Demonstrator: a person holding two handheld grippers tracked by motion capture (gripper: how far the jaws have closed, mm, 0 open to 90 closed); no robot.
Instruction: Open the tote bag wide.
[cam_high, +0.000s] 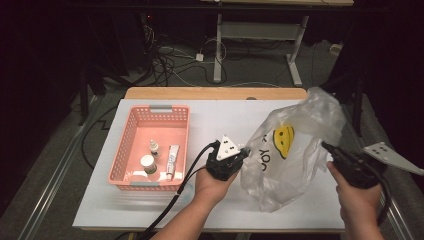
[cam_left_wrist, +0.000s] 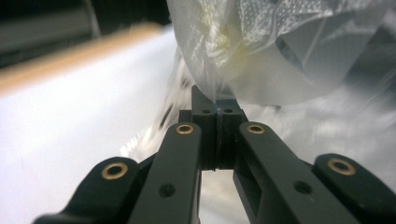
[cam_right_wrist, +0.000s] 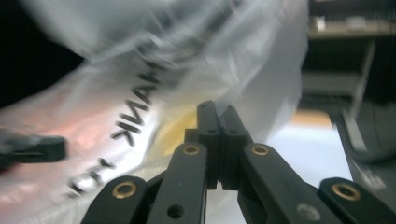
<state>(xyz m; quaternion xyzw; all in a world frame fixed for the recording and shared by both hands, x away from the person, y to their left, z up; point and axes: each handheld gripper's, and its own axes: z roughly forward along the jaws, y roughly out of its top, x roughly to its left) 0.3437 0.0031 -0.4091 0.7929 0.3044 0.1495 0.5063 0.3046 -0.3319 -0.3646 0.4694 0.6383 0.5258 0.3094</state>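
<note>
You've got the plastic bag (cam_high: 290, 150) lifted over the white table (cam_high: 220, 120), stretched between 2 grippers. Your left gripper (cam_high: 243, 156) is clamped on its left edge, your right gripper (cam_high: 327, 147) pinched shut on its right side. Pink basket (cam_high: 131, 145) sits well left.

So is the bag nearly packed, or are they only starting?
Only starting, it seems. Both the left gripper and right gripper have pinched the plastic bag and hold it up. The small bottles and tube lie in the pink basket, probably to be bagged.
</note>
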